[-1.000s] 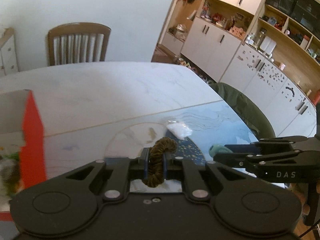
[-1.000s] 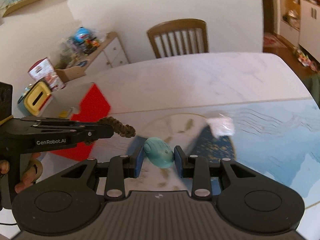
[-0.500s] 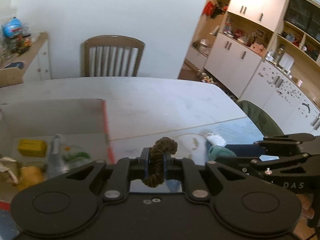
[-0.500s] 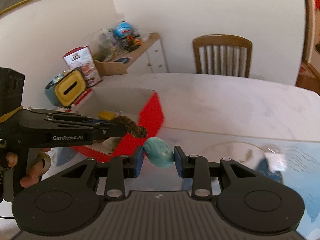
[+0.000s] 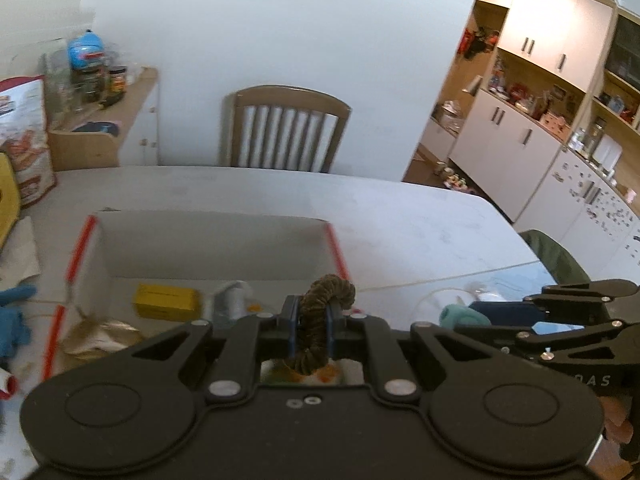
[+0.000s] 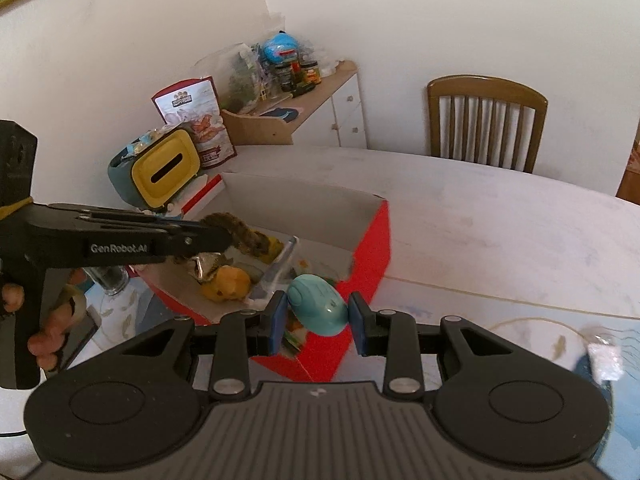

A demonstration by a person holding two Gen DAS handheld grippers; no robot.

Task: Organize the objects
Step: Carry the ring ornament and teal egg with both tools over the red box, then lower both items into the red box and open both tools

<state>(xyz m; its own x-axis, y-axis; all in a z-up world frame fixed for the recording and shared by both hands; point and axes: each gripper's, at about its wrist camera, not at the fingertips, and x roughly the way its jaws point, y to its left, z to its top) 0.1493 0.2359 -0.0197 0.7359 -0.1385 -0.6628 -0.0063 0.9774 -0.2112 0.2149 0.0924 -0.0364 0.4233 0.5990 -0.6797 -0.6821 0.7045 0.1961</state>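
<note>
In the left wrist view, a brown scrunchie (image 5: 325,312) is pinched by the left claw (image 5: 311,330) above the open box (image 5: 208,240); its velvety, twisted loop is judged soft, light and easily squashed, so a grip across the band suffices. A yellow packet (image 5: 167,302) is seen inside. In the right wrist view, a teal mouse (image 6: 318,309) is clamped at its sides by the right claw (image 6: 319,325) over the box's red corner; its smooth, rounded plastic shell is judged hard, light and somewhat slippery.
</note>
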